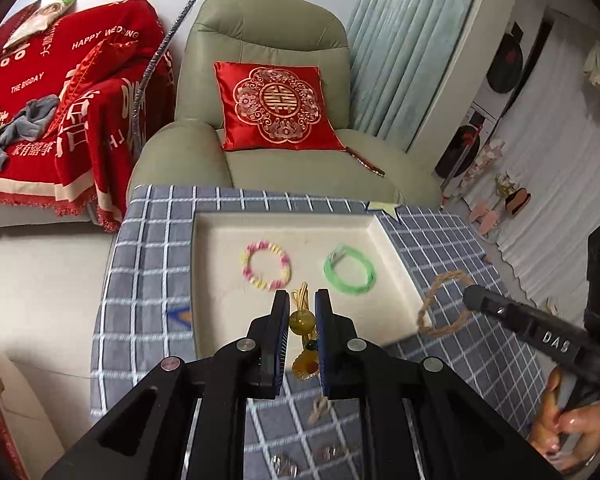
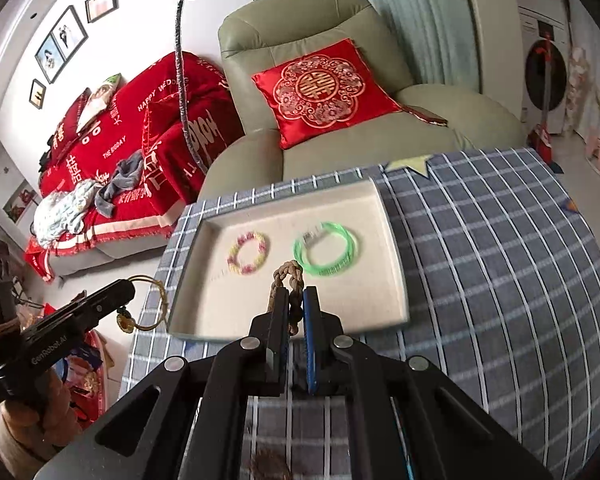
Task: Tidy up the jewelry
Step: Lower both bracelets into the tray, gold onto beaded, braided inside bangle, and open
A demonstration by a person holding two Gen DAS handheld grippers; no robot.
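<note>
L gripper [image 1: 302, 304] clamped on gold cord bracelet [image 1: 300, 322] w/ amber bead, over tray [image 1: 284, 224] near edge at 6, pink-yellow bracelet [image 1: 266, 265] at 10 on tray floor, green bracelet [image 1: 350, 270] at 2, bare floor between, R gripper [image 2: 296, 300] pinching braided tan bracelet [image 2: 288, 276] over tray front rim, checked worktop [image 2: 500, 240] open at 3.

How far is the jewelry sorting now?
Done: the pink-yellow bracelet and green bracelet lie in the tray. In hand: left gripper holds the gold cord bracelet; right gripper holds the braided brown bracelet. Left: placing both in the tray.
</note>
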